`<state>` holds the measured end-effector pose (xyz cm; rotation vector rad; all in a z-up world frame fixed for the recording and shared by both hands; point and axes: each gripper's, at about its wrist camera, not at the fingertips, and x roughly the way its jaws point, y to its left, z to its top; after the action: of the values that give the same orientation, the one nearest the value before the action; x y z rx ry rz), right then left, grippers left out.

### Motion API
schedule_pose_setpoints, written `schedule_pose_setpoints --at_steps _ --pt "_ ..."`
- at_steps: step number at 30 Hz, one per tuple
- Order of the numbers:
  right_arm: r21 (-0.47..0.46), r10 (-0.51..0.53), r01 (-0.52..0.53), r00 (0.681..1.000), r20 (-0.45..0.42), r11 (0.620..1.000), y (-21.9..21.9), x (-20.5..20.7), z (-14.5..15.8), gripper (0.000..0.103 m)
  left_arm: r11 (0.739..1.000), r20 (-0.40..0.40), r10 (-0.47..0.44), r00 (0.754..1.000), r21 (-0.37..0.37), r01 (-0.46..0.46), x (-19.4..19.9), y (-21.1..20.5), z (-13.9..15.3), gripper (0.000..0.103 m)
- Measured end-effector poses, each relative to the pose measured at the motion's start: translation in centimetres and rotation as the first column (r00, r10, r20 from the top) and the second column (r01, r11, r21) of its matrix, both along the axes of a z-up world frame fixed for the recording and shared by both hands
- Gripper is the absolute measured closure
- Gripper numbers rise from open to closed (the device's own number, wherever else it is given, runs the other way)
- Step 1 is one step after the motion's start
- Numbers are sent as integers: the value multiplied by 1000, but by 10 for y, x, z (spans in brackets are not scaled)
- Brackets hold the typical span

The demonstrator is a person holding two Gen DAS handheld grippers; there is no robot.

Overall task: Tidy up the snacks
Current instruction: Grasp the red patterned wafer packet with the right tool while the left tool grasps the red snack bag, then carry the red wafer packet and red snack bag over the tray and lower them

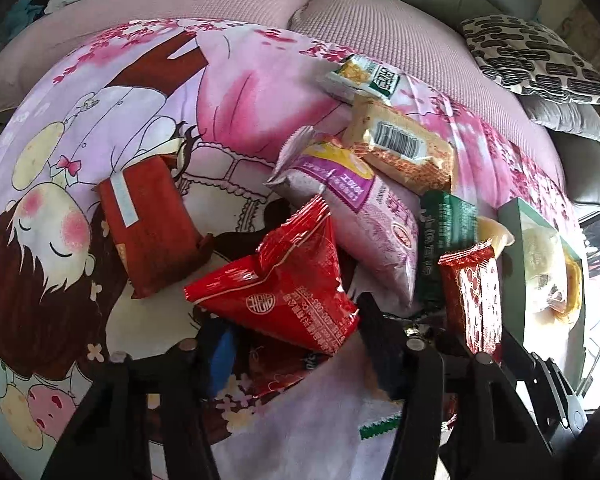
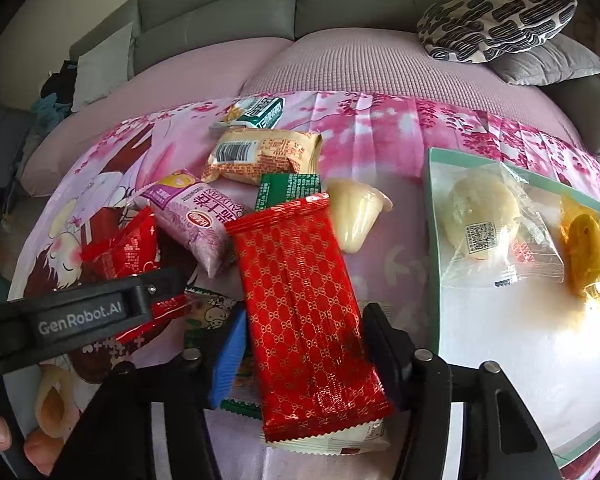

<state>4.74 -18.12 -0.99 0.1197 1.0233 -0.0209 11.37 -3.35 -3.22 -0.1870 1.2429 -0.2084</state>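
A pile of snack packets lies on a pink cartoon sheet. My left gripper is shut on a shiny red packet and holds it above the sheet. My right gripper is shut on a long red packet with a gold pattern; that packet also shows in the left wrist view. A purple packet, an orange packet with a barcode, a green packet and a pale jelly cup lie in the pile. A dark red packet lies apart on the left.
A green-rimmed white box stands at the right with a round pastry in clear wrap and a yellow-wrapped snack in it. A patterned cushion and a grey one lie at the back right. Sofa back behind.
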Motion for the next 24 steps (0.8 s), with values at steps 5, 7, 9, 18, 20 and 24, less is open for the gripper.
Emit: schedule_pose_setpoints --at_steps 5,7,9,18,20,24 --pt "2 -2 2 1000 4 1000 0 -1 2 51 1000 4 0 1000 6 0 2 -5 -2 48" --pt "4 4 -4 1000 6 1000 1 -2 4 53 1000 12 2 1000 10 -2 -3 -1 3 49" --pt "7 8 -9 1000 13 1000 2 -3 6 54 1000 22 5 1000 11 -5 -5 0 7 50" --pt "38 7 -10 996 88 999 3 -14 30 54 1000 76 24 997 -12 -23 -8 8 30 52" --pt "48 -4 -1 995 98 999 0 -16 34 54 999 97 22 995 -26 -20 -11 9 38 52" --pt "67 -42 35 993 106 997 -9 -20 41 54 999 145 13 989 -40 -8 -18 6 51 52"
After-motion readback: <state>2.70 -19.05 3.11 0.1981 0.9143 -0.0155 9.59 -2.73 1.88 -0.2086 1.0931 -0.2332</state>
